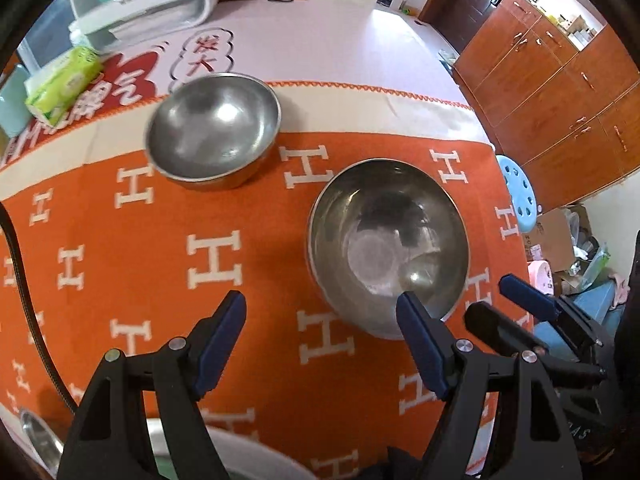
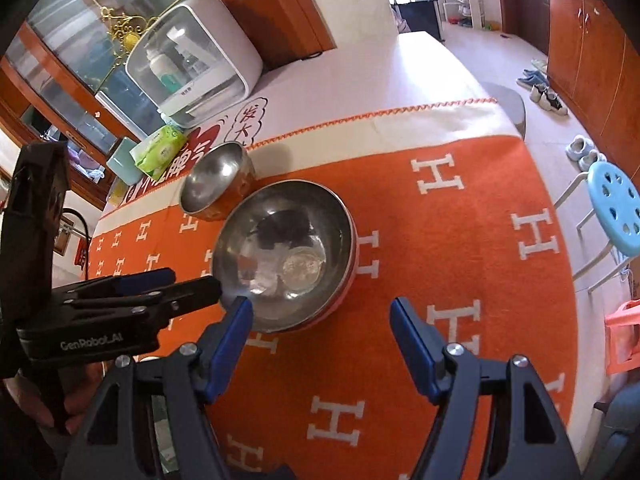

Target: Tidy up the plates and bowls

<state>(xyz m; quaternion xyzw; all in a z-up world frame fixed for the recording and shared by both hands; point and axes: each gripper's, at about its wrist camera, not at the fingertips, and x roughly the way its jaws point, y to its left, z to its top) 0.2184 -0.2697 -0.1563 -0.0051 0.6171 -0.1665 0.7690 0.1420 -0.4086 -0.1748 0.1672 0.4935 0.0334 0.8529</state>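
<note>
On the orange cloth [image 1: 248, 272], both hand-held grippers hover near the larger steel bowl [image 1: 388, 244]. Left hand-held gripper [image 1: 322, 322] and right hand-held gripper [image 2: 322, 320] stand apart, empty. Smaller steel bowl [image 1: 214, 128] sits beyond it.

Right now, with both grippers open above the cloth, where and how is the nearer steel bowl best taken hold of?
Probably by the near rim of the nearer steel bowl, coming down from above with one finger inside and one outside. It sits upright and empty on the orange cloth, clear of the farther bowl, and its round wall looks too wide to span. The right gripper hangs closest.
</note>
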